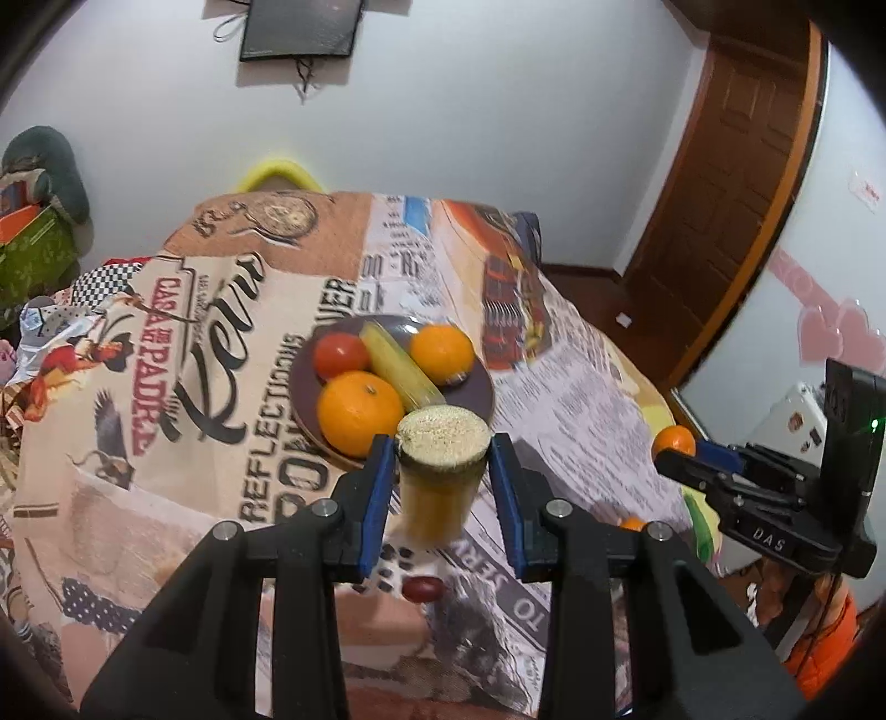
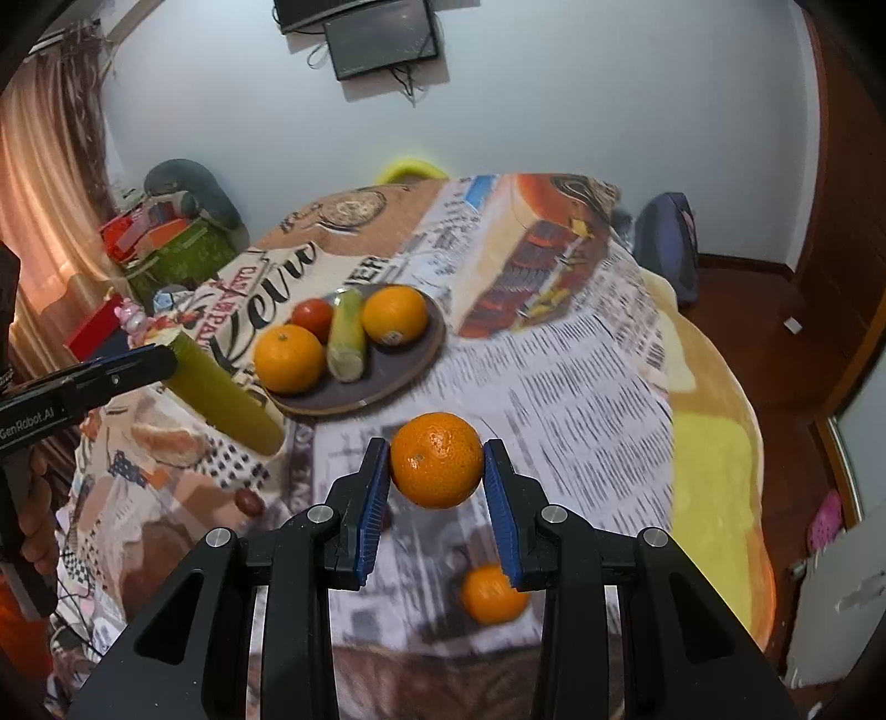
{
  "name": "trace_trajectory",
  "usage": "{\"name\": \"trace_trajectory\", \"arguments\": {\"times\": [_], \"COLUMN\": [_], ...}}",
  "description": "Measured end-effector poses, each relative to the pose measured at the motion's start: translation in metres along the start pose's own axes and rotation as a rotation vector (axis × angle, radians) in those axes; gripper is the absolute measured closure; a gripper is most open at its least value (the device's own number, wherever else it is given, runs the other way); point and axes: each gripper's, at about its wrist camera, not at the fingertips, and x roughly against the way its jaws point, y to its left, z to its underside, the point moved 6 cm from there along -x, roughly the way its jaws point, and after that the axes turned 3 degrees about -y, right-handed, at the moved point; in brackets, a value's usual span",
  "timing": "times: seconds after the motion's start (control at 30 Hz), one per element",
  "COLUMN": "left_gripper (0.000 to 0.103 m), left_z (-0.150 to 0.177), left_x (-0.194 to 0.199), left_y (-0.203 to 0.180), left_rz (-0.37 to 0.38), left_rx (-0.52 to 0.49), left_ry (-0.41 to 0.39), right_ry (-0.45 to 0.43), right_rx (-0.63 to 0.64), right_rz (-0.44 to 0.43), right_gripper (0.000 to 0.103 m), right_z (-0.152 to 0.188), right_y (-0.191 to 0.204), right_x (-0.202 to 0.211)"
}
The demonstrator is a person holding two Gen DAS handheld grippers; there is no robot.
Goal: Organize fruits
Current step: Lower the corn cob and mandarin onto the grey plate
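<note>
Left gripper (image 1: 443, 451) clamped on a yellow-green stalk piece (image 1: 440, 476), cut end up, lifted just short of the plate (image 1: 476, 399). Right gripper (image 2: 436, 462) pinches a mandarin (image 2: 436, 459) between blue pads — raised over the tablecloth (image 2: 554, 376). Plate carries two oranges, a tomato, another stalk. Second mandarin (image 2: 493, 595) lies beneath the right finger; bare cloth rightward toward the table edge.

White walls w/ monitor (image 2: 382, 36), wooden door (image 1: 736, 183), curtain (image 2: 50, 183) at left.
</note>
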Motion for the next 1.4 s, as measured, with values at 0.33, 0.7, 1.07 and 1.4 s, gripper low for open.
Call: {"name": "trace_trajectory", "arguments": {"times": [0.33, 0.7, 1.07, 1.4], "left_gripper": [0.069, 0.069, 0.069, 0.069], "left_z": [-0.033, -0.066, -0.072, -0.071], "left_x": [0.007, -0.026, -0.096, -0.124], "left_y": [0.046, 0.077, 0.074, 0.056], "left_rz": [-0.080, -0.168, -0.226, -0.239], "left_rx": [0.046, 0.033, -0.027, -0.128], "left_ry": [-0.071, -0.094, -0.044, -0.025], "right_ry": [-0.017, -0.004, 0.044, 0.089], "right_rx": [0.028, 0.044, 0.031, 0.027], "right_rz": [-0.045, -0.082, -0.088, -0.081], "right_gripper": [0.072, 0.072, 0.072, 0.072], "right_z": [-0.024, -0.043, -0.049, -0.048], "right_y": [0.023, 0.037, 0.035, 0.033], "right_x": [-0.020, -0.056, -0.105, -0.145]}}
